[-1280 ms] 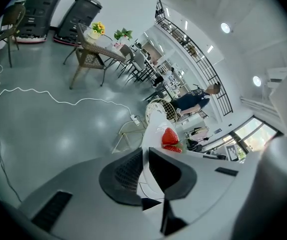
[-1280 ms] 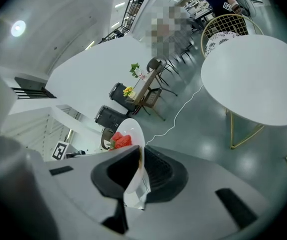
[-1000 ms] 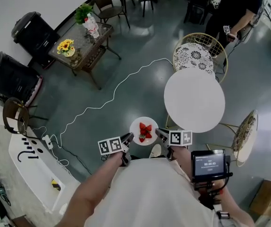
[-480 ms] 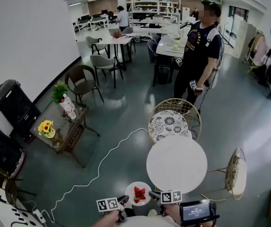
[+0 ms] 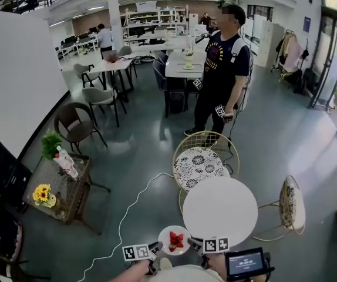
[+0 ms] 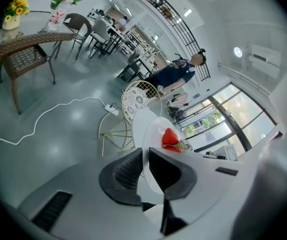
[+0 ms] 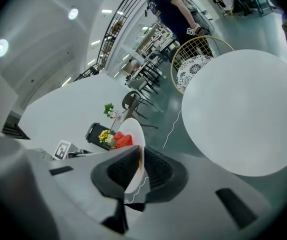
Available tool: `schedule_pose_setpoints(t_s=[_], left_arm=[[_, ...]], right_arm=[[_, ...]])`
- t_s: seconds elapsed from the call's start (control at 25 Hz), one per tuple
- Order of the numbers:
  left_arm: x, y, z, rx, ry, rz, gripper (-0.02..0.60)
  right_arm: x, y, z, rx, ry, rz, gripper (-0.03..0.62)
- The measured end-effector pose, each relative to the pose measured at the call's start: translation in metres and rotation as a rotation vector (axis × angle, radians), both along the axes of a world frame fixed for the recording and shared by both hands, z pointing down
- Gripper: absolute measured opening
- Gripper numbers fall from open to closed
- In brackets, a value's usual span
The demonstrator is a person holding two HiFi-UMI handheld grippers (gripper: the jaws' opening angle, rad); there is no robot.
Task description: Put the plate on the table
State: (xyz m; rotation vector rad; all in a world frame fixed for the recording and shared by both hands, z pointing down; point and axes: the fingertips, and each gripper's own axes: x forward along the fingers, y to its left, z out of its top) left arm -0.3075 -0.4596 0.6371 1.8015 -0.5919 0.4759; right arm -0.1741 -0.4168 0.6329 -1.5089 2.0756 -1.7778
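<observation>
A small white plate (image 5: 174, 240) with red strawberries (image 5: 176, 239) hangs in the air at the bottom of the head view, near the front edge of the round white table (image 5: 220, 210). My left gripper (image 5: 156, 248) is shut on the plate's left rim, and my right gripper (image 5: 194, 244) is shut on its right rim. In the left gripper view the plate (image 6: 156, 149) runs edge-on between the jaws. The right gripper view shows the plate (image 7: 133, 149) pinched the same way, with the table (image 7: 241, 111) to the right.
A wire chair with a patterned cushion (image 5: 202, 160) stands behind the table, another chair (image 5: 289, 207) to its right. A person in dark clothes (image 5: 221, 69) stands beyond. A wicker side table with flowers (image 5: 60, 190) is at left. A white cable (image 5: 127, 216) trails over the floor.
The head view has tipped up from the floor to the room. The plate stays between both grippers, now lower in the picture and close to the round table's near edge.
</observation>
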Motion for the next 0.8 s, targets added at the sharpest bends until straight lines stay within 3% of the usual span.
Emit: schedule_pose_setpoints(t_s=[0.24, 0.44, 0.8], left_arm=[[0.022, -0.044, 0.014, 0.011, 0.027, 0.128, 0.038], [0.029, -0.049, 0.008, -0.004, 0.017, 0.277, 0.038], [0.08, 0.046, 0.045, 0.052, 0.006, 0.379, 0.038]], right_arm=[[0.016, -0.025, 0.014, 0.025, -0.008, 0.13, 0.037], [0.012, -0.014, 0.007, -0.01, -0.003, 0.273, 0.037], [0.053, 0.093, 0.049, 0.031, -0.017, 0.374, 0.037]])
